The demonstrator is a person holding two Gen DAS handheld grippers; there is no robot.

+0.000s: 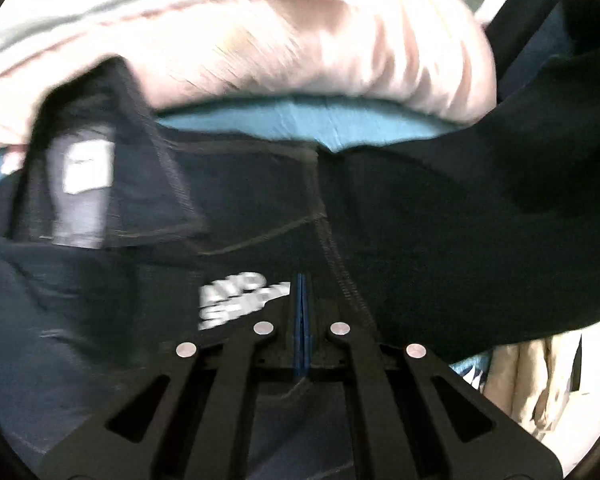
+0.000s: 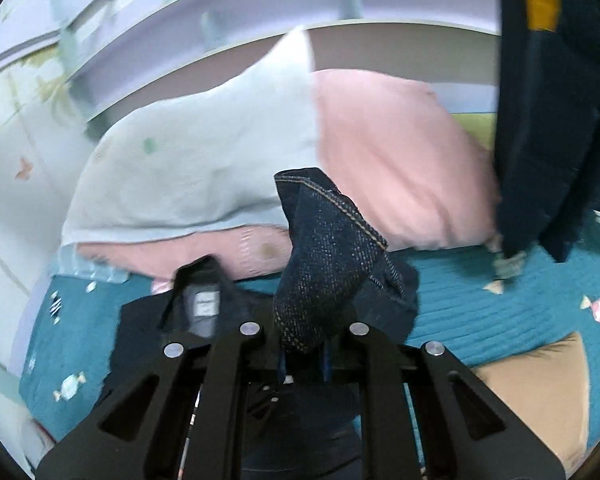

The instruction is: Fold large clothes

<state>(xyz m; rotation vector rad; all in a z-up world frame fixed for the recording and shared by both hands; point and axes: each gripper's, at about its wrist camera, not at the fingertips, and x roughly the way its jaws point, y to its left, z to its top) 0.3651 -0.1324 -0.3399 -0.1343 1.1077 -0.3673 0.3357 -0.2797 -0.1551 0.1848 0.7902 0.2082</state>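
A dark denim garment (image 1: 220, 220) with a collar, a neck label (image 1: 86, 172) and white print fills the left wrist view. My left gripper (image 1: 302, 280) is shut just over it, blue pads pressed flat together with no cloth showing between them. In the right wrist view the same garment (image 2: 148, 320) lies on the teal bedspread (image 2: 480, 300), its label (image 2: 206, 304) facing up. My right gripper (image 2: 304, 350) is shut on a bunched fold of the denim (image 2: 324, 248) with orange stitching, and holds it raised above the bed.
A pink pillow (image 2: 400, 160) and a pale one (image 2: 200, 160) lie against the white shelf headboard (image 2: 340, 4). A tan cushion (image 2: 540, 380) sits at the lower right. Dark fleecy cloth with a yellow stripe (image 2: 548, 100) hangs at the upper right.
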